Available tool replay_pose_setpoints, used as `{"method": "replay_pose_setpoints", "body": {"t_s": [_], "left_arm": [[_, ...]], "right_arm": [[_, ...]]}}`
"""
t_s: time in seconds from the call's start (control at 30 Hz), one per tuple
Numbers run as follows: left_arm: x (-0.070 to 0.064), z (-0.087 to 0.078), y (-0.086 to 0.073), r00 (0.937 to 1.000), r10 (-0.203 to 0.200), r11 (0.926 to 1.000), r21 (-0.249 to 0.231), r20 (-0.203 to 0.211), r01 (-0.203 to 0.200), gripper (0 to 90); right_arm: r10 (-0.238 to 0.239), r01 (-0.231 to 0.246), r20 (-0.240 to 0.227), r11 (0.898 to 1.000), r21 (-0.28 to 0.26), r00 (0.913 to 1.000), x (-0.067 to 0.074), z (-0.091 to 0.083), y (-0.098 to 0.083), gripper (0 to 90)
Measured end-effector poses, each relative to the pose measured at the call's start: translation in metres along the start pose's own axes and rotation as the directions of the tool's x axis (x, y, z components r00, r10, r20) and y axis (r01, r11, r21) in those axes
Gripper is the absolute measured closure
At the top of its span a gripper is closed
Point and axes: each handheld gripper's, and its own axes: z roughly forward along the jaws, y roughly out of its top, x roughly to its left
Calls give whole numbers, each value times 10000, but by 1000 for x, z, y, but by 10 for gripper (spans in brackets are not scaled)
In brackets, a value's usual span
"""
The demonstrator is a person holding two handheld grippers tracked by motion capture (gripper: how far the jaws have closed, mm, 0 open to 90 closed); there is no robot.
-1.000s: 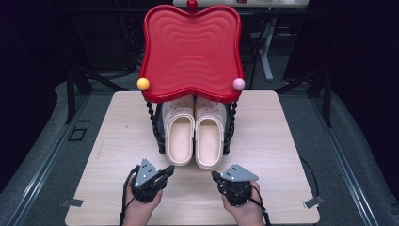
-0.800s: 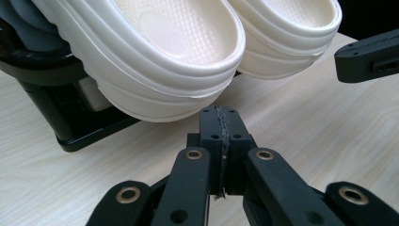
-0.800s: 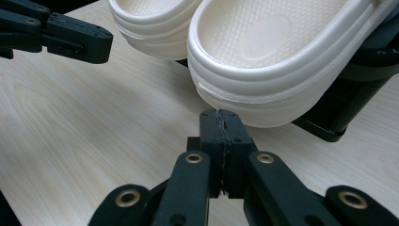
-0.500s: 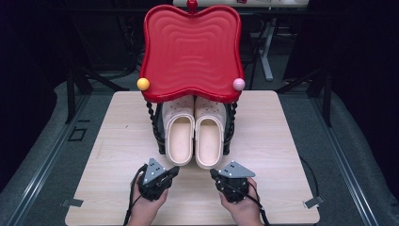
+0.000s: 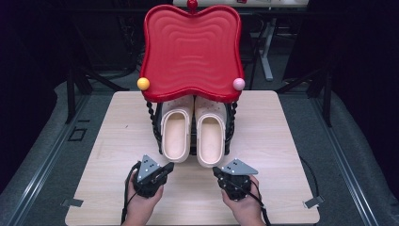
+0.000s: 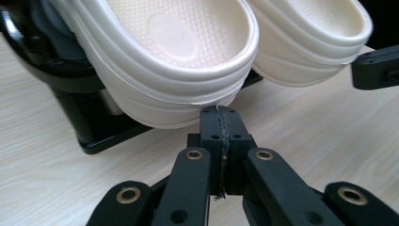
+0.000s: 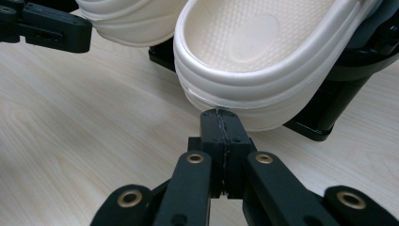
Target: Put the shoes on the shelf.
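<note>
two cream clogs (image 5: 194, 134) side by side on a black rack (image 5: 157, 127), heels outward

Your 2 hand-held tools are matte black. The left claw (image 6: 220, 117) and right claw (image 7: 221, 120) hang on linkage bars with brass-ringed pivots, each carries a grey 3-cornered plate, and black cables trail toward the frame's lower edge.

Light wooden table (image 5: 282, 136); grey floor (image 5: 357, 141) on both sides; dark surroundings; white desk leg (image 5: 266, 52) far beyond the fingers.
</note>
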Motion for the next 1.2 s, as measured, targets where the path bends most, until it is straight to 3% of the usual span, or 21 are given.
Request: {"method": "replay_pose_setpoints", "body": {"t_s": [0.37, 1.03, 1.2], "left_arm": [[20, -4, 9, 9989, -232, 9997, -59, -416, 229, 899], [25, 15, 34, 9986, 61, 10000, -59, -532, -64, 899], [26, 22, 41, 9985, -28, 10000, -77, -553, 23, 899]], "right_arm": [[279, -278, 111, 9996, -67, 9995, -7, 5, 10, 898], [389, -383, 526, 9992, -128, 9979, -24, 22, 40, 898], [545, -525, 622, 9981, -321, 9966, -28, 28, 48, 898]]}}
